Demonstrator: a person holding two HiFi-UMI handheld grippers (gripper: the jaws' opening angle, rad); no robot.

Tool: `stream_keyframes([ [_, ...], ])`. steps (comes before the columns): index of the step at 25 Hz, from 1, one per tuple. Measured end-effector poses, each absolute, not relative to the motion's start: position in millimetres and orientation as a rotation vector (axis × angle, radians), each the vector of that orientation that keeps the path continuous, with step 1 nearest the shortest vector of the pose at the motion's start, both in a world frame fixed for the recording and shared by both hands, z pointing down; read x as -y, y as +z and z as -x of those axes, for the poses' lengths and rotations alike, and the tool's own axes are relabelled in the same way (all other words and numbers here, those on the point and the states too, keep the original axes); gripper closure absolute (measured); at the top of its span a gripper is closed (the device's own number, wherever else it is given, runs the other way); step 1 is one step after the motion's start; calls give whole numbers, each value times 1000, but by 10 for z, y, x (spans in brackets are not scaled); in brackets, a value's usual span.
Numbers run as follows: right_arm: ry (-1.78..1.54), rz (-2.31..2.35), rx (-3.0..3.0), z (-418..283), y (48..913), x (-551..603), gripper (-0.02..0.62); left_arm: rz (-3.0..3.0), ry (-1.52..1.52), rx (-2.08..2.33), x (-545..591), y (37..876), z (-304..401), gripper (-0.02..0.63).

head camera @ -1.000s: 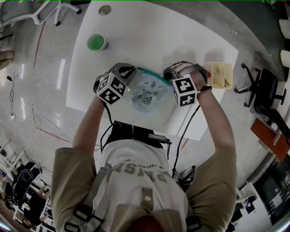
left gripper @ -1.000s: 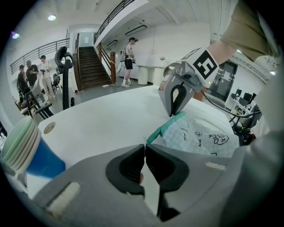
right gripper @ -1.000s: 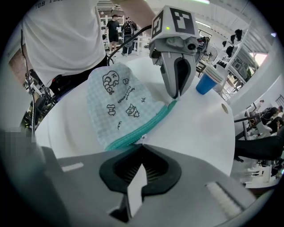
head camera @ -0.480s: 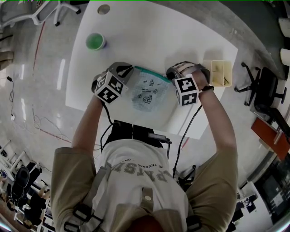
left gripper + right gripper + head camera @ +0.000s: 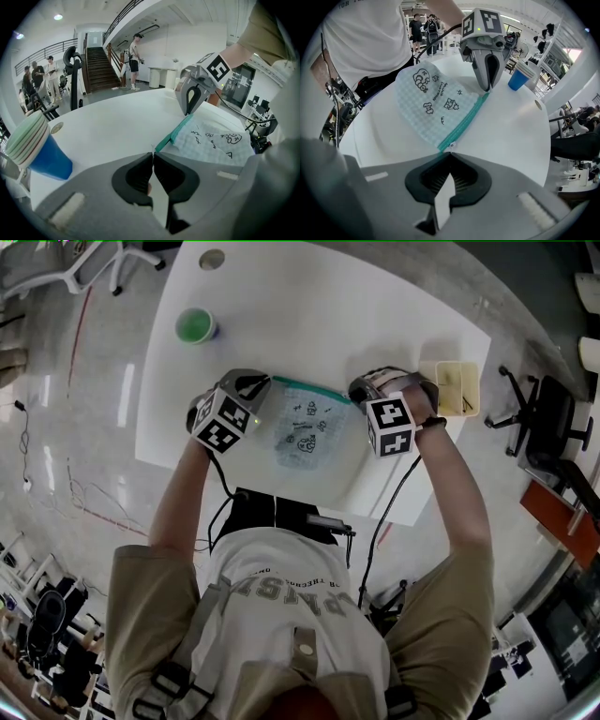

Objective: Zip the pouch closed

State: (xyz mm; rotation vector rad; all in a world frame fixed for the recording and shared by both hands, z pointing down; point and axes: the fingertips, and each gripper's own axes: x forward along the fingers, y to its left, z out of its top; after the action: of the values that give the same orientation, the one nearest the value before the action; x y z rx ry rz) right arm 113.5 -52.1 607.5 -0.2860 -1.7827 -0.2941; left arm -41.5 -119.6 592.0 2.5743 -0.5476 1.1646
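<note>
- A white table (image 5: 309,296) carried a green cup (image 5: 196,326) at far left and a yellow tray (image 5: 453,392) at right.
- The pouch (image 5: 305,432) lay flat on the near half, between the grippers.
- The left gripper (image 5: 153,155) was clenched on the left end of its teal zipper (image 5: 311,388).
- The right gripper (image 5: 449,153) pinched the right end.
</note>
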Motion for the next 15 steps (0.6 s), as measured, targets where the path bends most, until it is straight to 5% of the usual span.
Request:
stream_keyframes([
  [15,-330,343,1707,-1189,6148,560,592,-2542,1143,546,1186,5938,398,580],
])
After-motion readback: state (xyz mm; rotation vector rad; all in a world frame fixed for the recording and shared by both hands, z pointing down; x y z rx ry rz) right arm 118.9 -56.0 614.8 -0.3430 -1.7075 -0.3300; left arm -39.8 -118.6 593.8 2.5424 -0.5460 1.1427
